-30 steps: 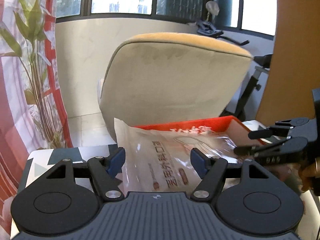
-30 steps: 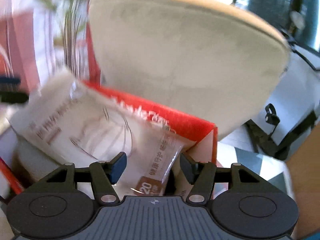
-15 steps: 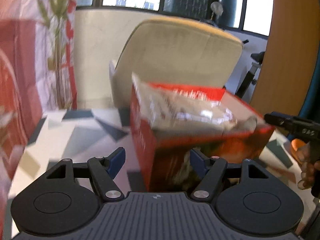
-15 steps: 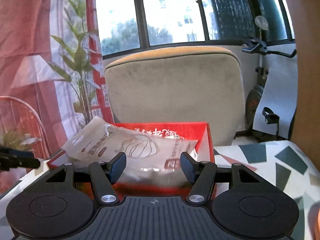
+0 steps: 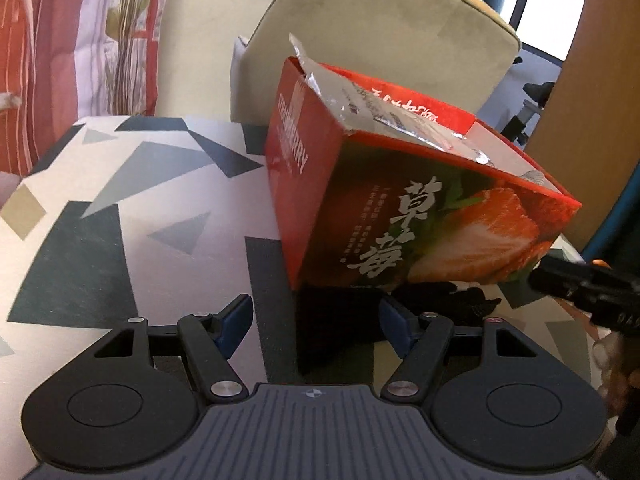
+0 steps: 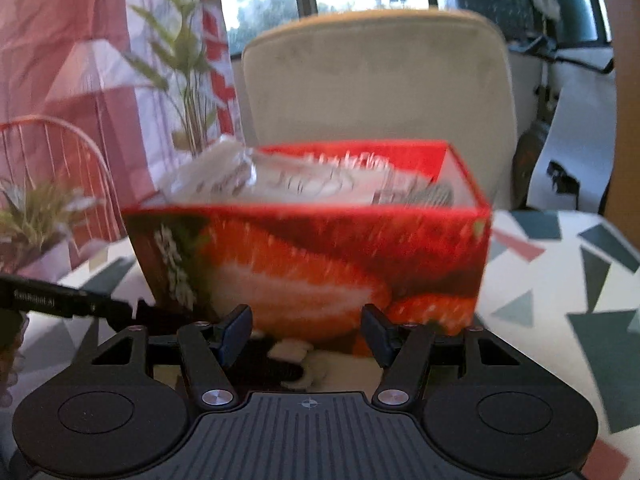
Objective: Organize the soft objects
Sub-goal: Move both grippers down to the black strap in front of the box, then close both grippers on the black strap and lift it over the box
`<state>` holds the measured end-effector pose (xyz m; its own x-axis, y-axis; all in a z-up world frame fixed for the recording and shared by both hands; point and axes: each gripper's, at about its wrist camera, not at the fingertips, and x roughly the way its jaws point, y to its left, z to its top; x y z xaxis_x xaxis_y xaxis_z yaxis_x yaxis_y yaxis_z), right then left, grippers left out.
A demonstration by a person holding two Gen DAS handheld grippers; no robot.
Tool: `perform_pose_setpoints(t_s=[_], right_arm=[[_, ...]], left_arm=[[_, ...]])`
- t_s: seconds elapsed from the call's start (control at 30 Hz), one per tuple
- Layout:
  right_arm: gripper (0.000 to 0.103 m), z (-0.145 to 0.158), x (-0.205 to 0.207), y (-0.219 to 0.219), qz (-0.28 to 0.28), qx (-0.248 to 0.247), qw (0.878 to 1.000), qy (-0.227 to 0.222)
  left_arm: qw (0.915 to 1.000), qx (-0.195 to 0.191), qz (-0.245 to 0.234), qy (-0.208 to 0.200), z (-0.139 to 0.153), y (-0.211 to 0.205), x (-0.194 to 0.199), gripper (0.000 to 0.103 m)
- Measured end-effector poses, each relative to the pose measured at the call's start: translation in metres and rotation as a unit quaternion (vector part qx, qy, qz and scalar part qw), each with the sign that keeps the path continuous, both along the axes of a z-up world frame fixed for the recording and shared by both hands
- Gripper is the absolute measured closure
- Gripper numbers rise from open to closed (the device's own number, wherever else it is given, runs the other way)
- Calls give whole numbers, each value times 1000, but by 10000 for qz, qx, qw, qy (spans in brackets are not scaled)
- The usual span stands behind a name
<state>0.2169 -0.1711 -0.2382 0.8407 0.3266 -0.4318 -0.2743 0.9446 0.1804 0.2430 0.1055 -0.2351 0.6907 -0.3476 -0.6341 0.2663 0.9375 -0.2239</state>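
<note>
Two grippers face one red box (image 5: 404, 200) on the tabletop (image 5: 132, 200), and neither has anything in its jaws. Ahead of the left gripper (image 5: 316, 318) the box stands corner-on, a little to the right of the gap between the fingers; the right gripper (image 6: 306, 326) looks square onto the box's long strawberry-printed side, just beyond its fingertips. Both sets of jaws stand released, part-way open, with only tabletop and shadow between the pads. A clear plastic packet (image 5: 360, 100) lies inside the box, its crinkled end poking above the rim at the far left corner as seen from the left gripper; from the right gripper the packet (image 6: 304, 180) spreads across most of the opening. My guess is that the box serves as the bin for the soft things, so the packet sits where it belongs, though not fully tucked down. Something dark and soft-looking lies at the foot of the box near the right gripper; I cannot tell what it is. A beige chair (image 6: 376, 100) stands behind the box
</note>
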Motion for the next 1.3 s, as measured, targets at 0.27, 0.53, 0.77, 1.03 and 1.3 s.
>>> perform_pose_setpoints(t_s=[0.27, 0.53, 0.77, 1.03, 1.3], right_arm=[[46, -31, 28, 16, 26, 58, 9977, 673], [46, -39, 38, 27, 49, -78, 9970, 769], [56, -43, 43, 32, 245, -197, 9959, 849], [88, -39, 32, 33, 461, -193, 9949, 877], [94, -23, 7, 20, 389, 68, 9977, 556]], left_arm=[[9995, -189, 12, 252, -19, -8, 14, 38], [9996, -218, -113, 152, -25, -18, 7, 54], [9995, -174, -110, 221, -23, -26, 4, 58], [9991, -277, -65, 302, -21, -33, -11, 79], [9995, -307, -106, -5, -2, -39, -40, 84]])
